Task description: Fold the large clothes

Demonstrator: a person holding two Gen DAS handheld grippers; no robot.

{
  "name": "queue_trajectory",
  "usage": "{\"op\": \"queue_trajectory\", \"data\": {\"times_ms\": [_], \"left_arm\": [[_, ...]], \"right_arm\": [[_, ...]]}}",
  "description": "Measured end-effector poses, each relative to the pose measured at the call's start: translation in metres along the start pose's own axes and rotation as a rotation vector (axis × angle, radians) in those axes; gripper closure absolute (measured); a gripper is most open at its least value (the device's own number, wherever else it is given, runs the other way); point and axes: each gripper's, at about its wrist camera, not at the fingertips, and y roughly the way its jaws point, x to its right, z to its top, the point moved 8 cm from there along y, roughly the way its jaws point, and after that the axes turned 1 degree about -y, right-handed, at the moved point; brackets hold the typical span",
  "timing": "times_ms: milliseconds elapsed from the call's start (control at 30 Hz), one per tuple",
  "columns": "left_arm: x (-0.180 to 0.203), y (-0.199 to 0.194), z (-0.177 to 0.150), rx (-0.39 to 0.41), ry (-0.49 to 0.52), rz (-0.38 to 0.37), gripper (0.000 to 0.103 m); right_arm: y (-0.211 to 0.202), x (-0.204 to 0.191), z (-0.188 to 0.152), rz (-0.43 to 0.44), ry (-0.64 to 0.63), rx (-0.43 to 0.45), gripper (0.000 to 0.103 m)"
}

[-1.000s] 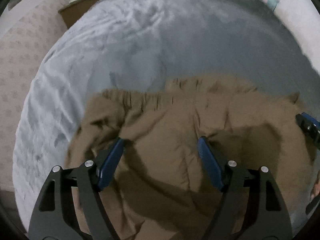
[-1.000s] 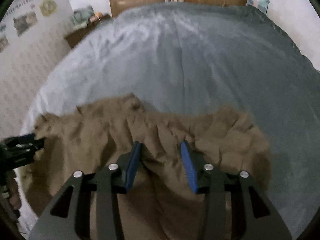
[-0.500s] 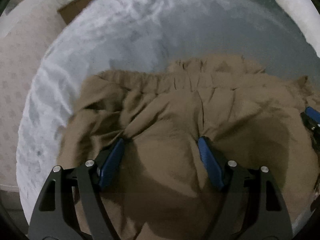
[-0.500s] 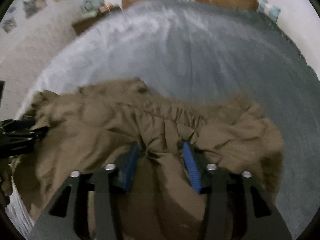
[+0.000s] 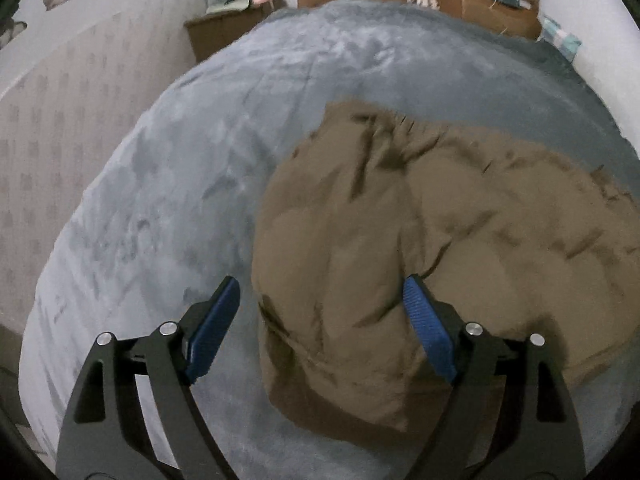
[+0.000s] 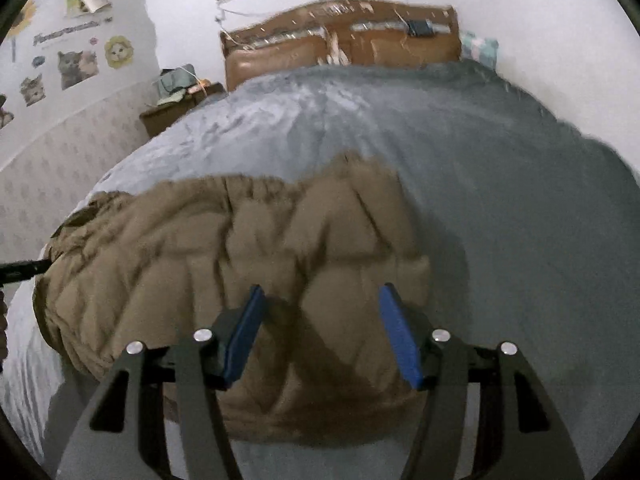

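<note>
A brown quilted garment (image 5: 420, 240) lies bunched on the grey-blue bed cover (image 5: 200, 160). My left gripper (image 5: 320, 304) is open above the garment's left edge, holding nothing. In the right wrist view the same garment (image 6: 248, 256) lies in a wrinkled heap. My right gripper (image 6: 320, 312) is open above its near right part, holding nothing. The tip of the left gripper (image 6: 24, 270) shows at the far left edge of that view.
A brown wooden headboard (image 6: 340, 48) stands at the far end of the bed. A dark nightstand (image 6: 176, 108) with clutter stands at the left, by a wall with cat stickers (image 6: 76, 66). A pale pillow (image 6: 480, 48) lies at the far right corner.
Both grippers have let go of the garment and opened wide. They have risen and pulled back, and the garment now lies folded over on the bed.
</note>
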Motion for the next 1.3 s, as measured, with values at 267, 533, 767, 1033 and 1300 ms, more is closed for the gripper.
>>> {"op": "queue_trajectory", "data": {"times_ms": [267, 533, 767, 1033, 1300], "left_arm": [[-0.007, 0.044, -0.012, -0.051, -0.024, 0.009, 0.017], [-0.018, 0.055, -0.013, -0.061, -0.017, 0.023, 0.009], [-0.009, 0.050, -0.009, -0.065, -0.011, 0.022, 0.009], [-0.017, 0.026, -0.012, -0.038, -0.055, -0.005, 0.008], [-0.010, -0.001, -0.013, 0.013, -0.044, -0.023, 0.003]], "right_arm": [[0.050, -0.004, -0.009, -0.013, -0.028, -0.089, 0.044], [0.093, -0.013, -0.009, -0.005, -0.075, -0.190, 0.043], [0.095, -0.008, -0.012, 0.018, -0.064, -0.227, 0.042], [0.034, 0.010, -0.019, 0.072, 0.044, -0.132, 0.033], [0.007, 0.048, -0.033, -0.015, 0.099, -0.096, 0.010]]}}
